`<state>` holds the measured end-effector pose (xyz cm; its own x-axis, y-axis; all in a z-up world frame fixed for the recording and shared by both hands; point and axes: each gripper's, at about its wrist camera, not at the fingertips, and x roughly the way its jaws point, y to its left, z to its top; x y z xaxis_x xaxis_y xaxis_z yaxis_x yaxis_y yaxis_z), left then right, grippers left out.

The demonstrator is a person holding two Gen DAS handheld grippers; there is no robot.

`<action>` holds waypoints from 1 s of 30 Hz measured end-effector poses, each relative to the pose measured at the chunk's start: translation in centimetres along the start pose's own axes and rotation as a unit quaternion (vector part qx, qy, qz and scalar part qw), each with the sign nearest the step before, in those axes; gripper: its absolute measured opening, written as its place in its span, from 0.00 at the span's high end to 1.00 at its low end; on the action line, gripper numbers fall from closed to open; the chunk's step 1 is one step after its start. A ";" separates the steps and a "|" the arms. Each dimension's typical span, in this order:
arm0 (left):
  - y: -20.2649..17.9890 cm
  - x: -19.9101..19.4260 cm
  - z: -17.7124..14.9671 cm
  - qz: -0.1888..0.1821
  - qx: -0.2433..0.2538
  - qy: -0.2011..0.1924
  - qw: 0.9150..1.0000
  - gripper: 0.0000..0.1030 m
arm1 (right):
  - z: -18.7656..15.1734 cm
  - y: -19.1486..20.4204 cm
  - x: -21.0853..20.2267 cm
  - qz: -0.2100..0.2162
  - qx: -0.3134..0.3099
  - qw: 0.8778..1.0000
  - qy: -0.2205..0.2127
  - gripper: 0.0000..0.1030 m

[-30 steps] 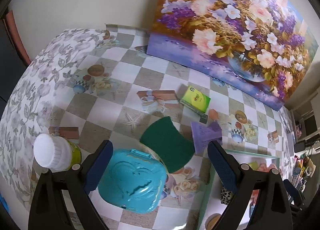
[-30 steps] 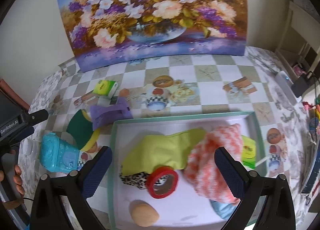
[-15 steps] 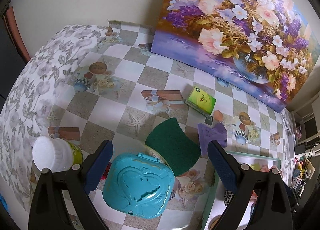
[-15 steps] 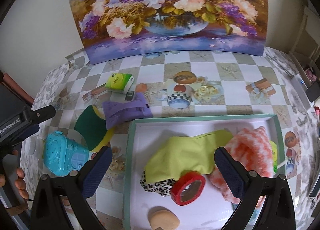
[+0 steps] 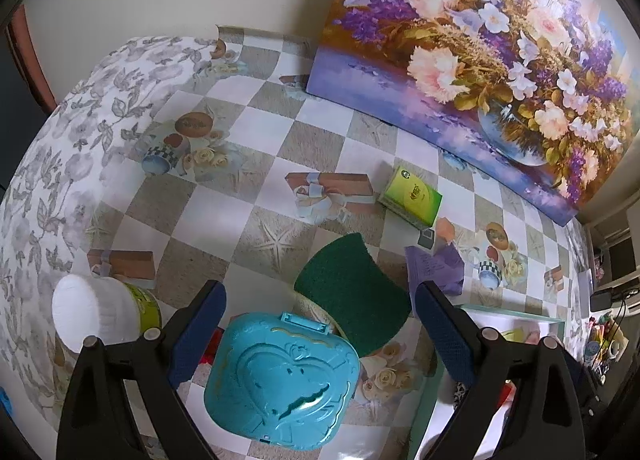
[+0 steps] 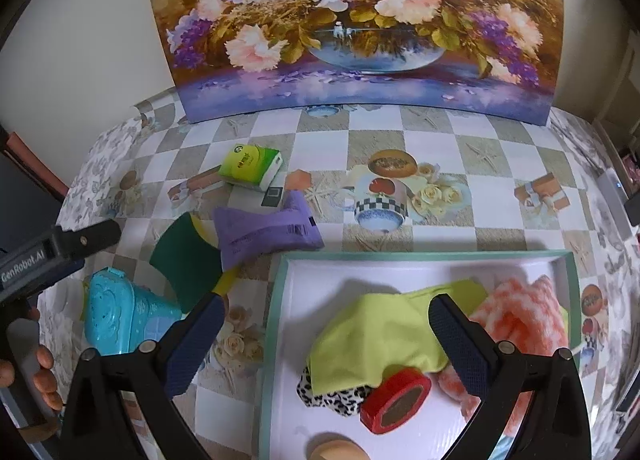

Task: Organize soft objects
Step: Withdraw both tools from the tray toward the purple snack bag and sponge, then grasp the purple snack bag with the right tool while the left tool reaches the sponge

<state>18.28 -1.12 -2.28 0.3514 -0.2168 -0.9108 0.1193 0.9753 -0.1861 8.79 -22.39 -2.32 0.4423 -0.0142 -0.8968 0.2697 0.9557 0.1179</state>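
A white tray with a green rim [image 6: 280,300] holds a lime cloth [image 6: 380,336], an orange-white knitted cloth [image 6: 524,316], a leopard-print piece [image 6: 340,400], a red tape roll [image 6: 396,400] and a tan round puff [image 6: 336,452]. On the table left of the tray lie a purple soft pack [image 6: 260,236] [image 5: 434,268], a green-and-yellow sponge [image 6: 188,260] [image 5: 352,296] and a green tissue pack [image 6: 250,166] [image 5: 410,196]. My right gripper [image 6: 326,332] is open above the tray's left part, holding nothing. My left gripper [image 5: 320,324] is open above a teal case [image 5: 280,376].
A white-capped jar [image 5: 100,316] stands left of the teal case [image 6: 120,316]. A large flower painting [image 6: 360,28] leans on the wall at the table's back. A small black card [image 6: 272,196] lies by the tissue pack. A hand [image 6: 40,372] holds the left tool.
Both grippers have drawn closer to the table. The right view has shifted left, so the tray now sits further right. Nothing was taken hold of.
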 end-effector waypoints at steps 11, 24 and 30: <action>-0.4 2.3 0.9 0.006 0.015 0.015 1.000 0.07 | 1.5 1.8 2.8 0.026 -0.010 1.000 0.000 0.00; 0.4 3.4 2.1 -0.015 -0.006 0.010 1.000 0.07 | 2.6 4.0 5.8 0.027 -0.040 0.999 0.010 0.00; 0.9 4.1 2.2 -0.012 -0.009 0.014 1.000 0.07 | 3.0 4.7 7.1 0.029 -0.051 0.998 0.017 0.00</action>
<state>21.90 -1.25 -5.35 0.3219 -0.2392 -0.9160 0.1109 0.9704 -0.2145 15.76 -18.90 -6.86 0.4243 0.0511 -0.9041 0.1550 0.9796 0.1281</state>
